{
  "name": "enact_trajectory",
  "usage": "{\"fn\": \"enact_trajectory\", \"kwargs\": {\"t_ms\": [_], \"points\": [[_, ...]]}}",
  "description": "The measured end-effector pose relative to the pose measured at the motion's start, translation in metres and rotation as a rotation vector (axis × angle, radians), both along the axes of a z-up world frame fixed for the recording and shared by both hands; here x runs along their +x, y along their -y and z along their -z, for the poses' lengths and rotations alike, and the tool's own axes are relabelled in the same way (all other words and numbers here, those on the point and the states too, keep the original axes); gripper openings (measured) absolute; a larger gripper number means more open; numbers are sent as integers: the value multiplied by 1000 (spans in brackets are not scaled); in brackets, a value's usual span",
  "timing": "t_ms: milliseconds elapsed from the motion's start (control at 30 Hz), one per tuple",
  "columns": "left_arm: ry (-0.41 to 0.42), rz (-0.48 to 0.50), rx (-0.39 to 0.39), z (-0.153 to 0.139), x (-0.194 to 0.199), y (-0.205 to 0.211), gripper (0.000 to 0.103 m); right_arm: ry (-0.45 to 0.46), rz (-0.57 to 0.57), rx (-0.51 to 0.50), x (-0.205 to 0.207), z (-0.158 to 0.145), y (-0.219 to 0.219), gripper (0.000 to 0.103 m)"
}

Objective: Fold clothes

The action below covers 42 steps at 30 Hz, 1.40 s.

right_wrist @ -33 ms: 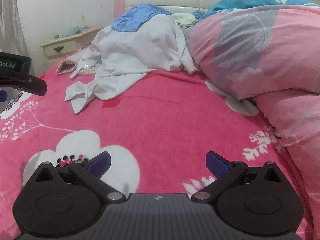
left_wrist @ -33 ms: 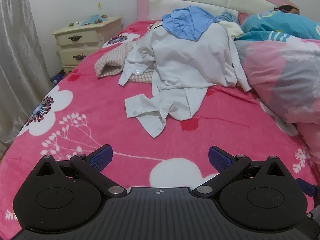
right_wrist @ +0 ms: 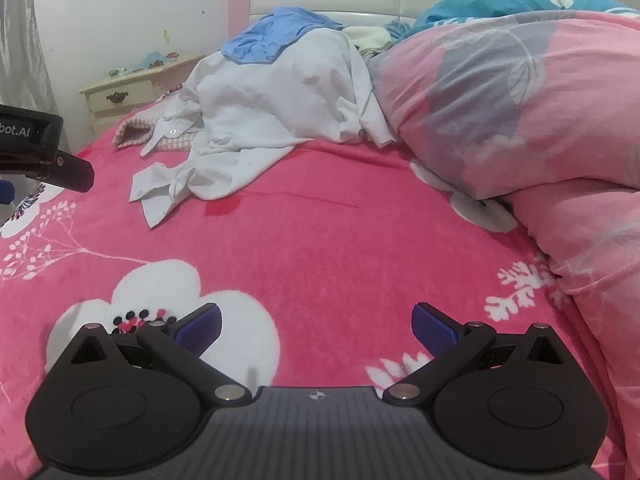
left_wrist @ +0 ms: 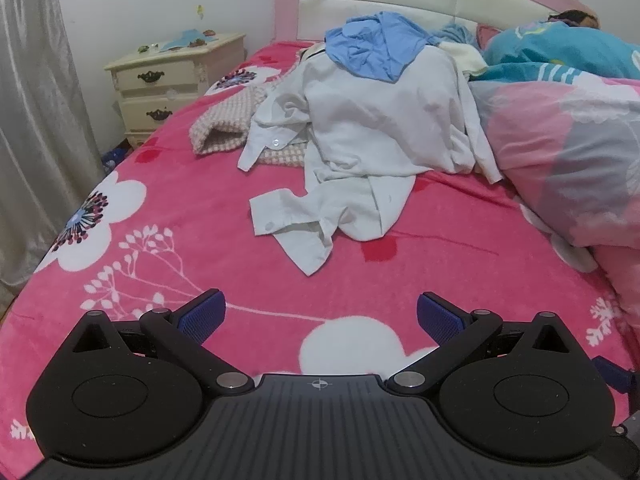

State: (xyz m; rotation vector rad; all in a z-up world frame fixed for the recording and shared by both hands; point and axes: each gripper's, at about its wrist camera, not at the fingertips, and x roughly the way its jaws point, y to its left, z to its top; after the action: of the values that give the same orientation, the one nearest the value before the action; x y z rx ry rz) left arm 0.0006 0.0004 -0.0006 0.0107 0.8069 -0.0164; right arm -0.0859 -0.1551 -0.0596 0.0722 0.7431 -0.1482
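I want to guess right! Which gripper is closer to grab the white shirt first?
Probably the left gripper: the white shirt lies straight ahead of it. From the right gripper, also open, it sits off to the left.

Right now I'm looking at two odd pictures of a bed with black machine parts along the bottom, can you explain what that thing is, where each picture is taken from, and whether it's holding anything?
Those black parts are two hand-held grippers, tools with two blue-tipped fingers that a person squeezes to pinch things. Each carries a wide-angle camera looking forward along its fingers, which is why the room looks bent.

One picture is from the left gripper, the other from the right gripper. The dark block at the left edge of the right view is part of the left gripper.

Both hover over a pink flowered blanket with fingers spread apart and nothing between them, so nothing is held.

Ahead lies a heap of clothes: a crumpled white shirt with a blue garment on top and a pink checked piece beside it. A pink quilt is bunched on the right, and a cream nightstand stands left of the bed.
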Motion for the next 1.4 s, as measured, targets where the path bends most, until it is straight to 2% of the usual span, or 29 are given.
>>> {"fn": "enact_trajectory", "kwargs": {"t_ms": [200,300,467,1400], "points": [[-4,-4,-10,2,2,-6,103,-6,22,6,2,-5,1,103],[19,0,-5,1,-5,-4,103,-12,25,-4,4,-7,1,103],[20,-6,-42,3,-2,-5,103,-8,39,-22,8,-11,0,103],[9,-12,19,10,-2,-7,103,-13,35,-10,7,-16,7,103]]}}
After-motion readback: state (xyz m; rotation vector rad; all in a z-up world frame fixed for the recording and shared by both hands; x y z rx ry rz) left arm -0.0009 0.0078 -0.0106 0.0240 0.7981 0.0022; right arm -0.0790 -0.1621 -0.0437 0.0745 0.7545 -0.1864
